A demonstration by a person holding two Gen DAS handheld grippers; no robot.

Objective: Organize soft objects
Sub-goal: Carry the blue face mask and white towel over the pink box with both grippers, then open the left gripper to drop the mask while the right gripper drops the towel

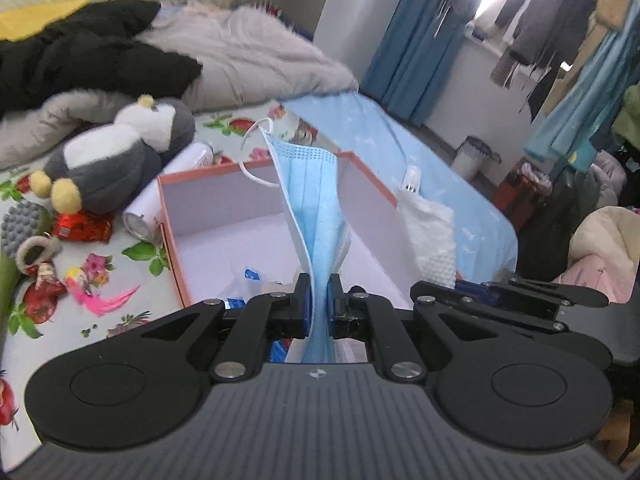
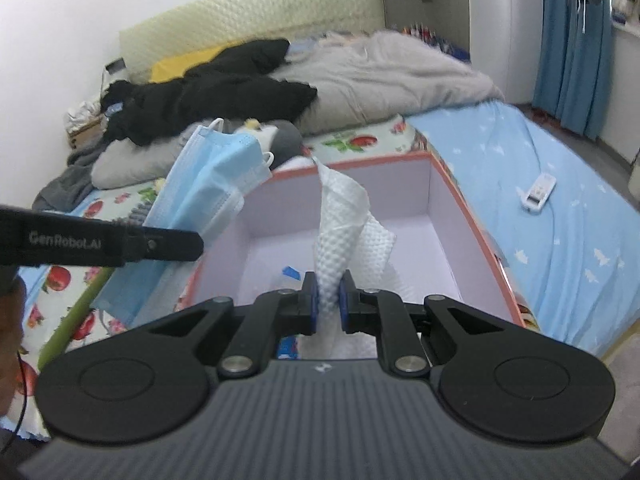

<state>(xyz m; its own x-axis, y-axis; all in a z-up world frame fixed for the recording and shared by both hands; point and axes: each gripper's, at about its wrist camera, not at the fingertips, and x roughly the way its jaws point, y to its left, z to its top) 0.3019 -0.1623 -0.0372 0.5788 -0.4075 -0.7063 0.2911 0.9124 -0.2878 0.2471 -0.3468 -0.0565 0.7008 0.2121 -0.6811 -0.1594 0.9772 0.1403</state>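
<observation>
- Soft objects are mid-sort: the left gripper [image 1: 318, 300] has its jaws pinched nearly shut on a blue face mask [image 1: 316, 200], and the right gripper [image 2: 328, 300] is clamped the same way on a white textured cloth [image 2: 340, 224].
- Both items hang over the open orange-rimmed box [image 1: 256, 196], which sits on the floral bedsheet [image 1: 120, 276] near the middle of the bed; neither is inside it yet.
- Already in the box, by my reading, is only a small packet with blue print [image 1: 250, 280] on the near floor; most of the floor is bare, so the task looks to be at an early stage.
- Left to do, I judge: release the mask and the cloth into the box, then gather the soft things lying to its left, such as the grey and white plush penguin [image 1: 120, 160].
- Only the left wrist view shows the clutter left of the box: the penguin in full, a white can [image 1: 160, 200] touching the box wall, a red wrapper [image 1: 82, 228] and a pink feather [image 1: 106, 300]. It also shows hanging clothes [image 1: 548, 20] far right.
- Only the right wrist view shows a white remote [image 2: 538, 194] on the blue sheet [image 2: 560, 220] right of the box, and the headboard [image 2: 248, 24] at the far end.
- Each view catches the other hand's item from the side.
</observation>
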